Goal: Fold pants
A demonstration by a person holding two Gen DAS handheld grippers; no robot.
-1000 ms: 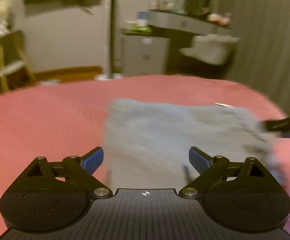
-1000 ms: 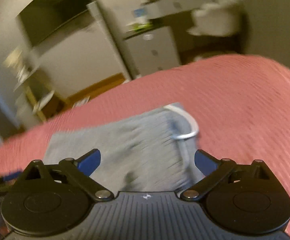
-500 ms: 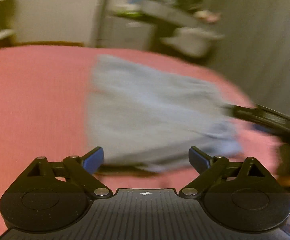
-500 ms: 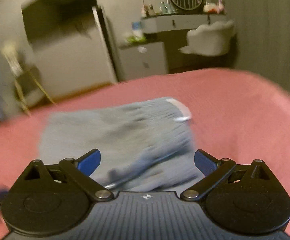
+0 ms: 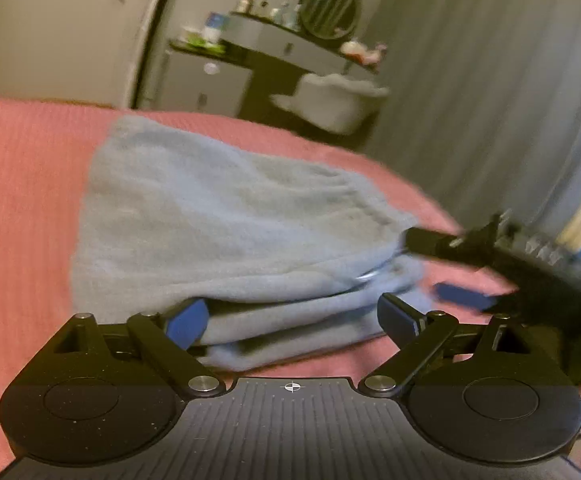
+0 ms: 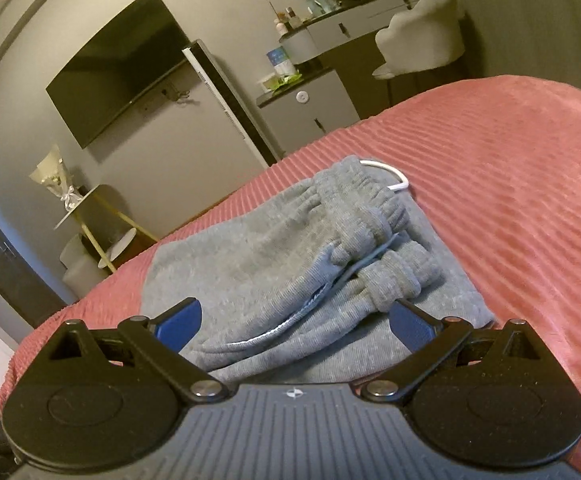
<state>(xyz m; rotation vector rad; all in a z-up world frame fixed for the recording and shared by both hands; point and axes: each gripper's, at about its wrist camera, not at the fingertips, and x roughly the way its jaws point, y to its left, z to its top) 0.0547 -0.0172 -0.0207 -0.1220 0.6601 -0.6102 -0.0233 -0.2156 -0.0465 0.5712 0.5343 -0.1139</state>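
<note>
The grey-blue sweatpants (image 5: 226,232) lie folded in a stacked bundle on the pink bedspread (image 5: 22,208). In the right wrist view the pants (image 6: 290,248) show the gathered waistband, cuffs and a white drawstring (image 6: 390,172). My left gripper (image 5: 290,316) is open, low at the near edge of the bundle, with the folded edge between its blue fingertips. My right gripper (image 6: 294,320) is open at the bundle's waistband end; it also shows in the left wrist view (image 5: 446,268) at the right side of the pants. Neither holds cloth.
The ribbed pink bedspread (image 6: 510,184) spreads wide around the pants. Beyond the bed stand a grey dresser (image 6: 310,116), a vanity with a white chair (image 6: 418,36), a wall TV (image 6: 118,68), a tower fan (image 6: 230,100) and grey curtains (image 5: 490,100).
Both grippers have dropped lower and closer to the folded pants, now at the bundle's near edges. The left wrist view has swung so the right gripper sits at the pants' right side.
</note>
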